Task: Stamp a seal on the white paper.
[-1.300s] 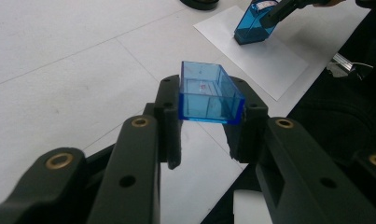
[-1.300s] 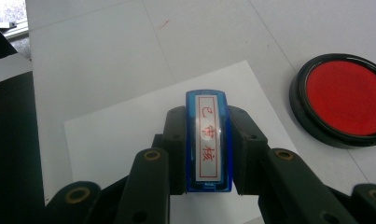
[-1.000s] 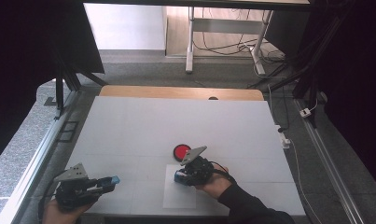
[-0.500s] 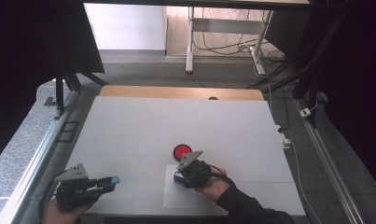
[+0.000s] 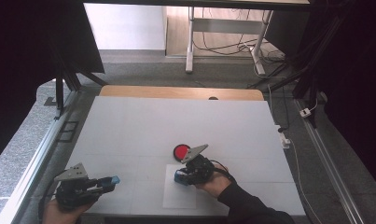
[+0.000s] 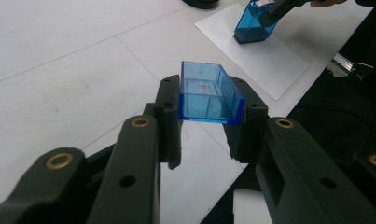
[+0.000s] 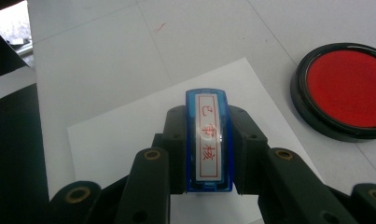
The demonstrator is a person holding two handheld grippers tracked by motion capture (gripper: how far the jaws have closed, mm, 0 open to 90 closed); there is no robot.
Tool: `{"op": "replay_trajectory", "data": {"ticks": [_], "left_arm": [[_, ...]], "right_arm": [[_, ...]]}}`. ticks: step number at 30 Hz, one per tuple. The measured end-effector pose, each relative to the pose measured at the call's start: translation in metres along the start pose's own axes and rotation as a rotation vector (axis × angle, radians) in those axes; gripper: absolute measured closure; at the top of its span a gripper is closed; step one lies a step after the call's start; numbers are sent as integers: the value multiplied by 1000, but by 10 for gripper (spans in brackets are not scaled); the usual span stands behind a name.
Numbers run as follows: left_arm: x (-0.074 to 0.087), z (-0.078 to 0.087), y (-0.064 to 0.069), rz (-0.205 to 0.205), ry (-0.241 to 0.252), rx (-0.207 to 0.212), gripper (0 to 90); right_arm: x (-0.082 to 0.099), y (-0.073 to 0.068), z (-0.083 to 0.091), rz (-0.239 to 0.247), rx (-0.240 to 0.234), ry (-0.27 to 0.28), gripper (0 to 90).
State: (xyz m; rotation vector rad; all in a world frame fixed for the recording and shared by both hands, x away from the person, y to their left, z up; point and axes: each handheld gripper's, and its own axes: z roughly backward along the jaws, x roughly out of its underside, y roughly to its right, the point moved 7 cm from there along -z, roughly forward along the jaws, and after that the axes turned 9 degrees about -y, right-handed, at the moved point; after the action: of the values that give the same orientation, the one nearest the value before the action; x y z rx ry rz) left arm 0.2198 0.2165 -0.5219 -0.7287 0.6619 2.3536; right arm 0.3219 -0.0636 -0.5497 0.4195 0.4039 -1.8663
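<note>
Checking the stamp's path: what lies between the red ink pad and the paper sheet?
Bare white table; in the high view the ink pad and paper lie apart with nothing between them.

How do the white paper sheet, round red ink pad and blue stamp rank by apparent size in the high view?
1. White paper sheet
2. Round red ink pad
3. Blue stamp, partly hidden by the right hand-held gripper, so least certain.

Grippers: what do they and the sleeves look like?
Both are black two-jaw tools with brass-coloured pivot rivets. The left gripper and the right gripper each carry a grey three-cornered plate on top. A black cable loops from the right one. The right arm wears a dark sleeve.
</note>
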Motion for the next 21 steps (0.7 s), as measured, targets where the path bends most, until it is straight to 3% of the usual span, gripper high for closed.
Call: {"op": "replay_trajectory", "data": {"ticks": [4,11,21], "left_arm": [[0,0,0,0,0,1,683],[0,0,0,0,0,2,683],[0,0,0,-4,1,1,683]], "right_arm": [[0,0,0,2,1,2,704],[-1,-6,0,44,57,-14,703],[-1,-3,0,28,24,-6,702]]}}
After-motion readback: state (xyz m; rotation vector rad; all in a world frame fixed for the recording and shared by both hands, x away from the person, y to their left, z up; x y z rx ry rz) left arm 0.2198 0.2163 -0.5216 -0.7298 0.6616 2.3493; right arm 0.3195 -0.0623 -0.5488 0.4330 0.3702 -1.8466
